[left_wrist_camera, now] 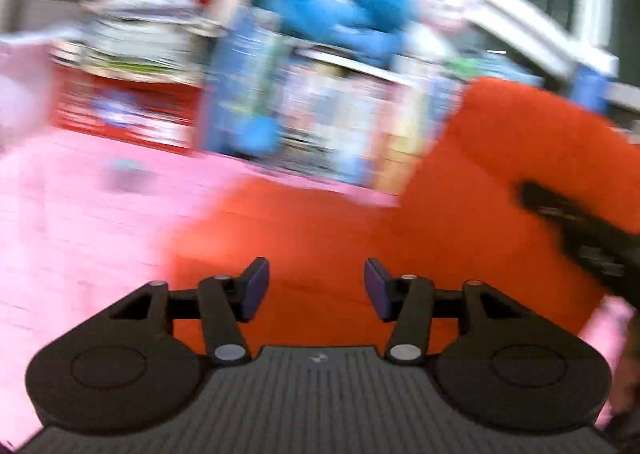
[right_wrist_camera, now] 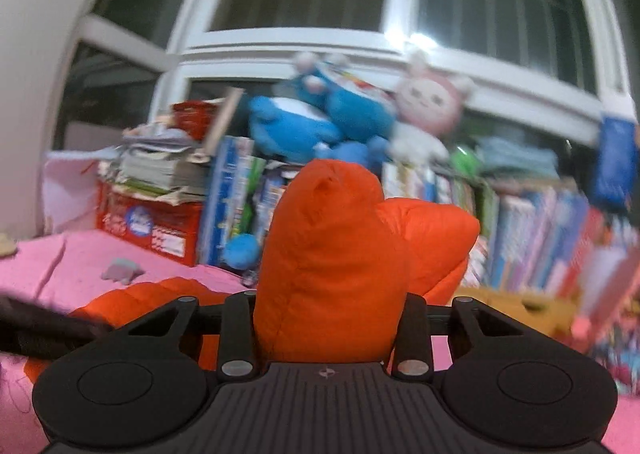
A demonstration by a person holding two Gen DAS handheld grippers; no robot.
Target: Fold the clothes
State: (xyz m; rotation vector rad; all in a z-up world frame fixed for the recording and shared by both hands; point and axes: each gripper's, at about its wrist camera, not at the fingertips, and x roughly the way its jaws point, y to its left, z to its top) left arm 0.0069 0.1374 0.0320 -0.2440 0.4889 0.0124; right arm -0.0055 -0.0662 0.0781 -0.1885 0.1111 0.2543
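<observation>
The right claw (right_wrist_camera: pixel 326 324) is clenched on a puffy fold of the orange jacket (right_wrist_camera: pixel 332 254), lifted above the pink bed cover (right_wrist_camera: pixel 80 266), blocking much of its view. The left claw (left_wrist_camera: pixel 316 288) hangs released, jaws apart over the jacket. Along the bed's far edge stand books (right_wrist_camera: pixel 532 230), a red box (right_wrist_camera: pixel 152 225), and a blue plush toy (right_wrist_camera: pixel 312 125) on top.

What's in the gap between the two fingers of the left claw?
Nothing is pinched there. In the left wrist view the left claw is open, and through the gap you only see the orange jacket lying on the pink bedsheet.
</observation>
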